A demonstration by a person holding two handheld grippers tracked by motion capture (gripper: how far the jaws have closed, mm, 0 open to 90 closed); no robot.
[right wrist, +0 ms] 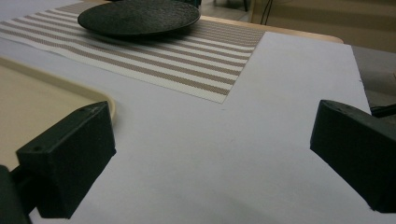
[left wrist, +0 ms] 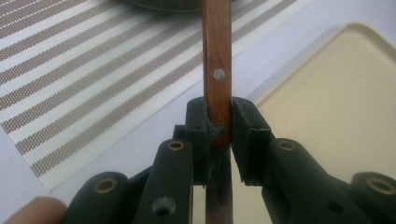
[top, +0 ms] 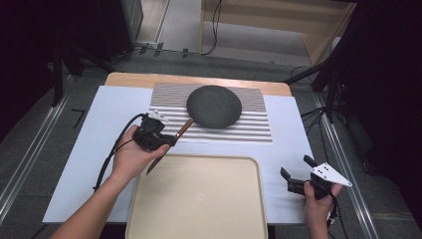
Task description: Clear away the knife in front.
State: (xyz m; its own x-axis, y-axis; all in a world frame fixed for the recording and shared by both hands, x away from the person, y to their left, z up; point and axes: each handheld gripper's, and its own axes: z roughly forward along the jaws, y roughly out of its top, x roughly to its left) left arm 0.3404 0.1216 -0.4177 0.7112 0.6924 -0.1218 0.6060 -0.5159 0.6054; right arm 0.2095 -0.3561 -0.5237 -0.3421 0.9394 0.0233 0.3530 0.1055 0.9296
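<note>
A knife (top: 171,144) with a brown wooden handle (left wrist: 217,70) is pinched in my left gripper (top: 166,142), shut on it where handle meets blade. The handle points toward the dark round plate (top: 214,106) on the striped placemat (top: 259,124); the blade (left wrist: 218,196) runs back under the jaws, over the beige tray's (top: 199,199) far left corner. My right gripper (top: 296,172) rests at the table's right front, open, with bare white table cover (right wrist: 210,158) between its jaws. The plate (right wrist: 138,17) and the mat (right wrist: 187,65) lie ahead of it.
The white cover (top: 99,129) spreads over a wooden table (top: 149,78). The tray's corner (right wrist: 56,98) lies left of the right gripper. Dark stands and cables ring the table, and metal rails run along both sides of the floor.
</note>
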